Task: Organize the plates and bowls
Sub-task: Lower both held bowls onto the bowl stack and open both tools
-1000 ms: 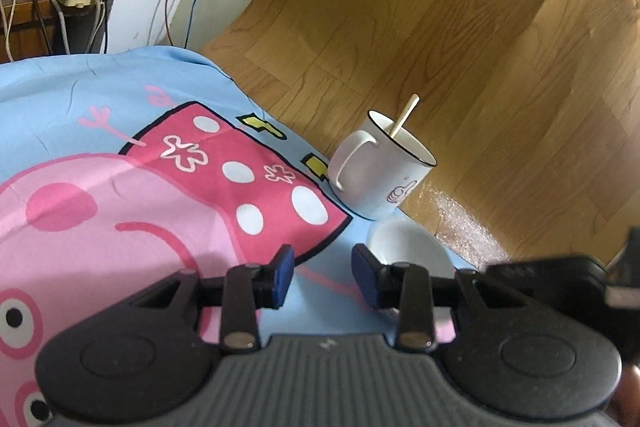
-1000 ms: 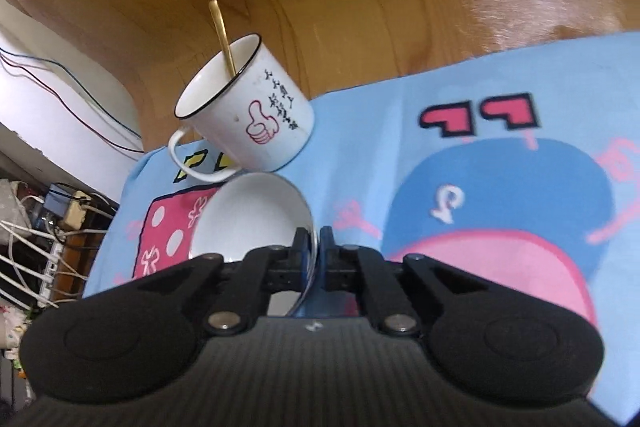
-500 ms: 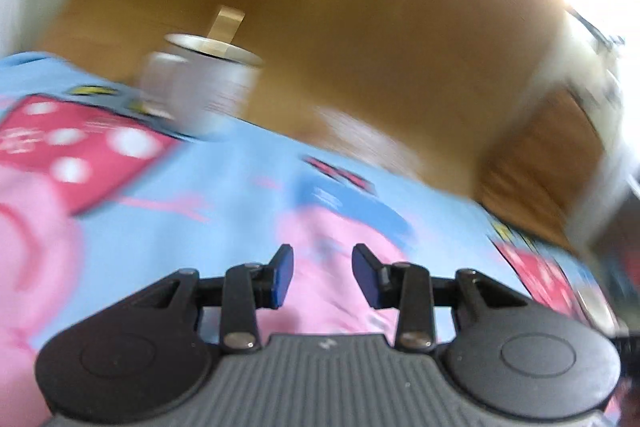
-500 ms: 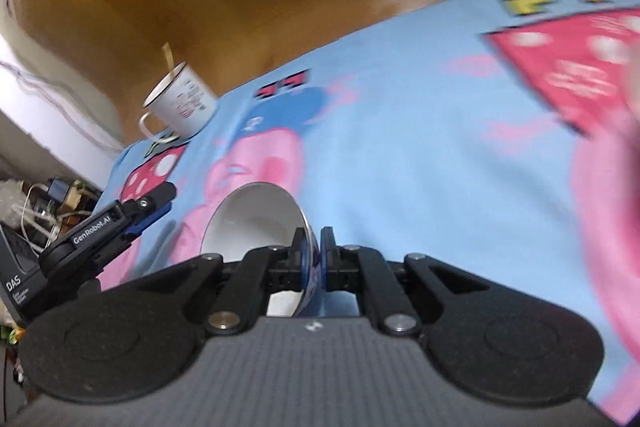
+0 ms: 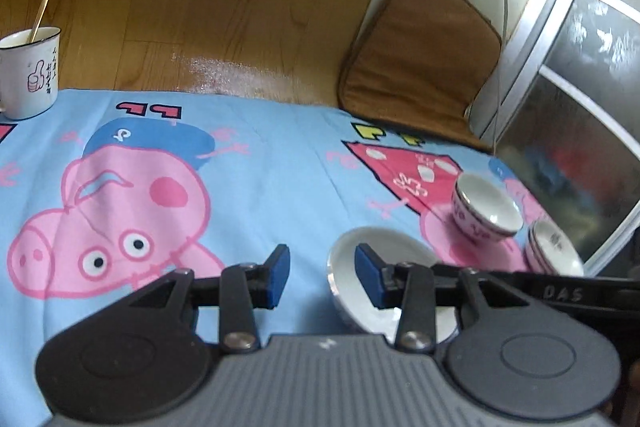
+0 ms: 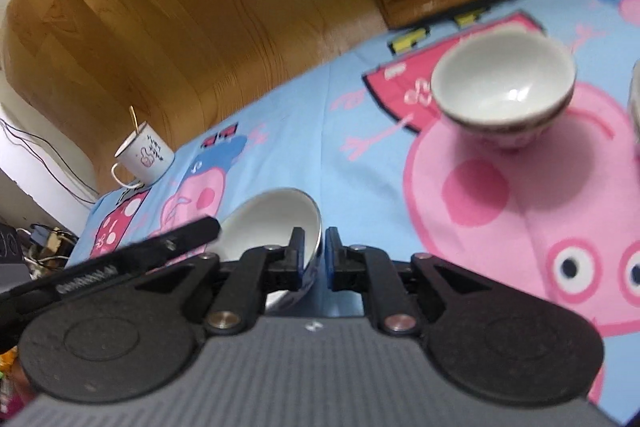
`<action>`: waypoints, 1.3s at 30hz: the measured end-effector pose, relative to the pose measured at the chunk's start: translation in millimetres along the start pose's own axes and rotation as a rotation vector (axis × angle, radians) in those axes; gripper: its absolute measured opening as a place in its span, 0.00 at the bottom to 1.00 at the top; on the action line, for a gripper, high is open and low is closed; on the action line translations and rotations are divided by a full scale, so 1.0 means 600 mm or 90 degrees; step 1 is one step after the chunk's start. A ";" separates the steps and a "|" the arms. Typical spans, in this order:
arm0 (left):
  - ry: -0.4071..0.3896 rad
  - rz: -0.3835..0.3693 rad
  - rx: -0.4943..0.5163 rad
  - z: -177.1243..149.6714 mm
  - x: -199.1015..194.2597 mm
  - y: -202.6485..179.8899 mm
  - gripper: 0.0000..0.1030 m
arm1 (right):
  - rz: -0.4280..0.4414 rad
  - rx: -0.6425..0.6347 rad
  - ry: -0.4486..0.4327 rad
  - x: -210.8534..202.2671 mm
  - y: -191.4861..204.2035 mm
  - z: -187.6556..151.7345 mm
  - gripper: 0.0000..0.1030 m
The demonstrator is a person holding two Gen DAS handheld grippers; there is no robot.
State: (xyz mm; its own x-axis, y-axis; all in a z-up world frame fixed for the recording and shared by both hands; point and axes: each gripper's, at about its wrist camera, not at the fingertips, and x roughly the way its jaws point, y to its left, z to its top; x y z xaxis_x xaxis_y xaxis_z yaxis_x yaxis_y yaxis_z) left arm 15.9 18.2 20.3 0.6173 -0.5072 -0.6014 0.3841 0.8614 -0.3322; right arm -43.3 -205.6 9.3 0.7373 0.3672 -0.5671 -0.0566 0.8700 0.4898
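Wood floor all around, with a blue cartoon-pig blanket (image 5: 280,163) spread over it as the work surface. Right gripper (image 6: 323,255) has the rim of a tilted white bowl (image 6: 272,223) between its pads, and its jaws have just been easing apart, so there's a visible gap on one side now. Left gripper (image 5: 322,275) sits part-open with nothing between its fingers, just beside that bowl. Two more bowls (image 5: 486,213) sit further off on the blanket, and a mug (image 5: 30,73) with a spoon is at the far corner.
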 end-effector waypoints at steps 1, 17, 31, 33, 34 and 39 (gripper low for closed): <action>0.003 0.004 0.002 -0.002 -0.001 -0.001 0.36 | 0.001 -0.012 -0.007 -0.005 0.002 -0.003 0.15; 0.044 0.017 -0.002 -0.020 0.015 -0.024 0.11 | 0.030 -0.058 -0.009 -0.010 -0.004 -0.019 0.14; -0.003 -0.037 0.076 0.071 0.055 -0.144 0.11 | -0.043 -0.060 -0.172 -0.078 -0.053 0.030 0.08; -0.002 -0.051 0.085 0.084 0.072 -0.165 0.11 | -0.059 -0.055 -0.191 -0.087 -0.066 0.038 0.08; -0.001 -0.056 0.089 0.088 0.079 -0.173 0.11 | -0.067 -0.054 -0.200 -0.091 -0.072 0.042 0.09; 0.010 -0.072 0.112 0.101 0.117 -0.215 0.11 | -0.106 -0.049 -0.232 -0.106 -0.101 0.057 0.09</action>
State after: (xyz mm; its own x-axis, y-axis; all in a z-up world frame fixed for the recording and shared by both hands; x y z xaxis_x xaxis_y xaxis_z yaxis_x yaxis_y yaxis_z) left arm 51.5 -129.9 65.1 0.5528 -0.5989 -0.5795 0.5655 0.7803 -0.2670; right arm -63.6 -293.0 38.6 0.9304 0.0910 -0.3550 0.0431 0.9348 0.3526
